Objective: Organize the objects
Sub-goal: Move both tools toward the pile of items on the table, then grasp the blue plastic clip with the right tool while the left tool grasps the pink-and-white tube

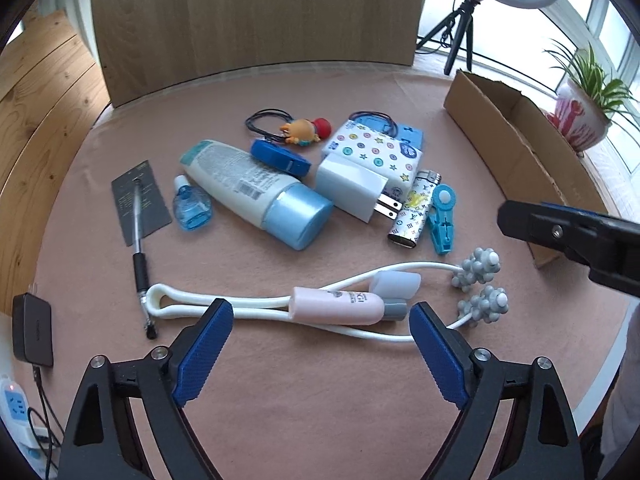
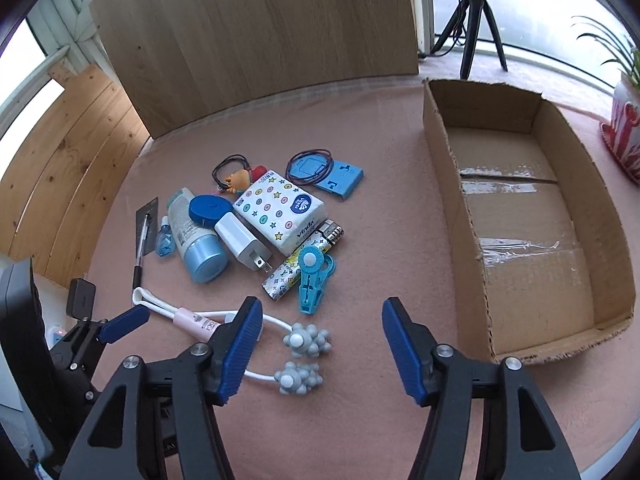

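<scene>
Both grippers hover over a pink tabletop (image 1: 320,400), fingers spread, gripping nothing. Left gripper (image 1: 322,326) sits just in front of a pink tube (image 1: 338,306), which lies across a white looped massager (image 1: 256,312) w/ two gray knobbly heads. Right gripper (image 2: 322,322) has those heads just left of its left finger. Beyond lies a clutter pile: lotion bottle (image 1: 256,190), charger plug (image 1: 352,188), tissue pack (image 2: 280,210), lighter (image 2: 304,264), blue clip (image 2: 314,280). Cardboard box (image 2: 452,208), open, stands to the right of the right gripper.

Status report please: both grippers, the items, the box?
Left gripper open, over pink tube. Right gripper open, holding nothing. Cardboard box empty; path clear.
</scene>
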Tool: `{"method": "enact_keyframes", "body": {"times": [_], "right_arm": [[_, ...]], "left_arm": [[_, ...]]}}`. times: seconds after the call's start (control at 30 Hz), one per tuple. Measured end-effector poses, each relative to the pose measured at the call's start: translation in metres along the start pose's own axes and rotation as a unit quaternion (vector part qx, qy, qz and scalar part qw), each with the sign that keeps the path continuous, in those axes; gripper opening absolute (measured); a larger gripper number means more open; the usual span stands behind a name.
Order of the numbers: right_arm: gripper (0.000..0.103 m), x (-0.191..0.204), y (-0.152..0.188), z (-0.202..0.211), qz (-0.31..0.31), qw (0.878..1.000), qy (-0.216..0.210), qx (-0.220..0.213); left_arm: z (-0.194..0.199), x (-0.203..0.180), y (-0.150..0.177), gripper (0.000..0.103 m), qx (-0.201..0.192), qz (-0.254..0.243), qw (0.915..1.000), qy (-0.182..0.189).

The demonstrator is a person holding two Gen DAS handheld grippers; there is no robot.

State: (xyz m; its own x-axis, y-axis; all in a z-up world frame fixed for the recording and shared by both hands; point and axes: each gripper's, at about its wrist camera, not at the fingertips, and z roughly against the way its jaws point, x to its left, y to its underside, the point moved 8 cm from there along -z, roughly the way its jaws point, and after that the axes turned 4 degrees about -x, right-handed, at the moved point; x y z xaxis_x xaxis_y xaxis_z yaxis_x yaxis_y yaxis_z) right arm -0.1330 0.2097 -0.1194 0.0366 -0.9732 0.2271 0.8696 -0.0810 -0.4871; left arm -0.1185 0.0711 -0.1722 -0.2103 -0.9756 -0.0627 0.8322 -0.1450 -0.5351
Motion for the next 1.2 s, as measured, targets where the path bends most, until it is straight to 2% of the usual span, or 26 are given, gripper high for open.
{"method": "enact_keyframes", "body": {"times": [0.2, 0.37, 0.5, 0.67, 0.83, 0.9, 0.93, 0.97, 1.2], "right_arm": [[0.053, 0.005, -0.001, -0.022, -0.015, 0.999, -0.034, 0.038], [0.053, 0.006, -0.002, -0.039, -0.014, 0.998, -0.023, 0.057], [0.053, 0.007, -0.001, -0.051, -0.011, 0.998, -0.014, 0.067], [0.053, 0.005, -0.003, -0.061, -0.002, 0.998, 0.007, 0.069], [0.053, 0.002, -0.002, -0.064, -0.001, 0.997, 0.008, 0.072], [0.049, 0.002, -0.003, -0.064, 0.001, 0.998, 0.012, 0.069], [0.042, 0.001, -0.003, -0.065, 0.003, 0.997, 0.014, 0.07], [0.037, 0.001, -0.003, -0.066, 0.003, 0.997, 0.014, 0.071], [0.021, 0.002, 0.001, -0.074, -0.002, 0.997, 0.001, 0.083]], "left_arm": [[-0.016, -0.005, 0.002, 0.089, 0.015, -0.011, 0.9998, -0.003], [-0.025, -0.011, 0.004, 0.089, 0.022, -0.026, 0.9994, -0.004], [-0.028, -0.013, 0.0, 0.089, 0.012, -0.029, 0.9995, -0.003], [-0.03, -0.013, -0.002, 0.088, 0.005, -0.036, 0.9994, -0.001], [-0.029, -0.017, 0.0, 0.088, 0.005, -0.052, 0.9986, -0.003], [-0.03, -0.018, 0.001, 0.082, -0.002, -0.069, 0.9975, -0.016], [-0.029, -0.018, 0.001, 0.077, -0.006, -0.072, 0.9972, -0.016], [-0.028, -0.018, 0.001, 0.077, -0.006, -0.073, 0.9972, -0.014], [-0.023, -0.009, -0.001, 0.076, -0.006, -0.043, 0.999, 0.001]]}}
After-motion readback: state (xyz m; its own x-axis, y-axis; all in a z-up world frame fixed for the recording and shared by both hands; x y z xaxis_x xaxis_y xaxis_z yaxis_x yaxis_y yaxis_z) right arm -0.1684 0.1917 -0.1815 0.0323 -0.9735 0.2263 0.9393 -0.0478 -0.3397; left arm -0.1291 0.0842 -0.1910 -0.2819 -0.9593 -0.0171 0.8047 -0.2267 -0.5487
